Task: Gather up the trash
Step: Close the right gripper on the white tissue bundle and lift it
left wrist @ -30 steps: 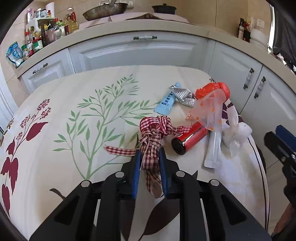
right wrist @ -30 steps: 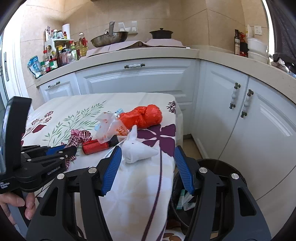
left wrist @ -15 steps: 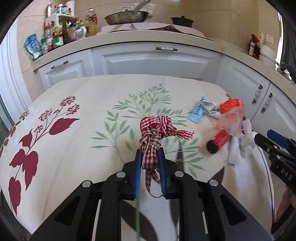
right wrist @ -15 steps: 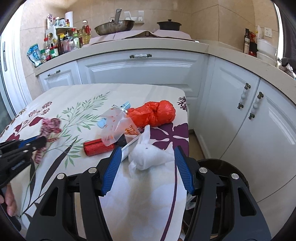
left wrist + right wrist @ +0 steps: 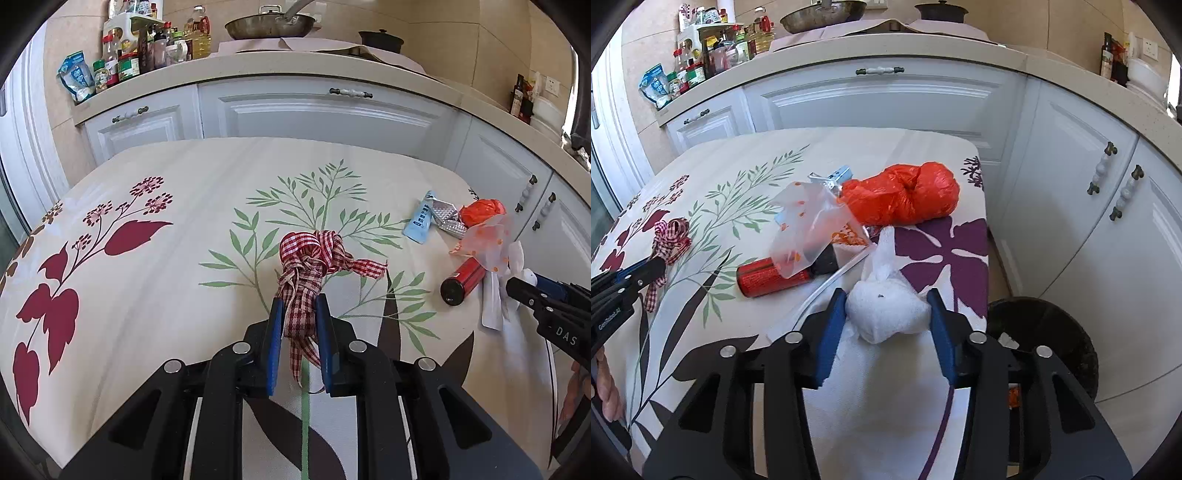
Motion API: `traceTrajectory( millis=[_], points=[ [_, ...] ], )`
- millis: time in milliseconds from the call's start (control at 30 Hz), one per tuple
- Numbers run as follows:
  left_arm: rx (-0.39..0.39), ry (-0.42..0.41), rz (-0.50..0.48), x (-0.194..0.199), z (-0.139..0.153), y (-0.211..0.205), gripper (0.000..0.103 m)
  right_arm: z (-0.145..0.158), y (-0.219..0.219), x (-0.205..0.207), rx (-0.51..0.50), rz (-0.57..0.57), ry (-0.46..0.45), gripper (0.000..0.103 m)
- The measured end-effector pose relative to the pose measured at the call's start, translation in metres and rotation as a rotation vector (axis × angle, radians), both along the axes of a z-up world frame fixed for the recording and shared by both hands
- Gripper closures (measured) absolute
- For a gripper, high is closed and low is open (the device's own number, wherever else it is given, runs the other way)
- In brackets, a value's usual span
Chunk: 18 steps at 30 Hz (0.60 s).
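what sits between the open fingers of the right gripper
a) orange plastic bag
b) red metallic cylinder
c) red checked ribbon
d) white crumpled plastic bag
d: the white crumpled plastic bag lies between the spread blue pads of the right gripper, which has not closed on it.

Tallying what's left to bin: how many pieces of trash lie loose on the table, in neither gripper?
6, clustered by the right edge: white bag, red tube, clear dotted bag, orange bag, blue sachet, silver wrapper. More may be hidden.
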<state>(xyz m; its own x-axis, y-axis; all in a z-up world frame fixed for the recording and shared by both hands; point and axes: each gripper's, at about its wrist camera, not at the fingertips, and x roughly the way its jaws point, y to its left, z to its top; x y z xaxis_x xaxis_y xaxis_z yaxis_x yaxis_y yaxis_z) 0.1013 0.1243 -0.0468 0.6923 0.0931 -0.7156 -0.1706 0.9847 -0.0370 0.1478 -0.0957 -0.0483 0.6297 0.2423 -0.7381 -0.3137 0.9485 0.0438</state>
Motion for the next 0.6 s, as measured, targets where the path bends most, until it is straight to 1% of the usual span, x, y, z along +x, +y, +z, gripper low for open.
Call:
traceTrajectory(
  millis=[33,133,467,600],
  points=[
    [-0.001,0.001,0.002,0.000,0.000,0.000,0.084,0.000,0.001,-0.002,0.002,0.005,0.001,0.070],
    [0.001,-0.003,0.006,-0.002,0.000,0.000,0.084,0.002,0.000,-0.006,0.010,0.007,-0.013,0.072],
    [0.002,-0.053,0.007,-0.015,0.014,-0.004,0.085,0.014,-0.007,-0.028,0.044,0.001,-0.078,0.072],
    [0.009,-0.096,0.007,-0.024,0.024,-0.009,0.085,0.024,-0.008,-0.041,0.058,0.003,-0.138,0.072]
  ],
)
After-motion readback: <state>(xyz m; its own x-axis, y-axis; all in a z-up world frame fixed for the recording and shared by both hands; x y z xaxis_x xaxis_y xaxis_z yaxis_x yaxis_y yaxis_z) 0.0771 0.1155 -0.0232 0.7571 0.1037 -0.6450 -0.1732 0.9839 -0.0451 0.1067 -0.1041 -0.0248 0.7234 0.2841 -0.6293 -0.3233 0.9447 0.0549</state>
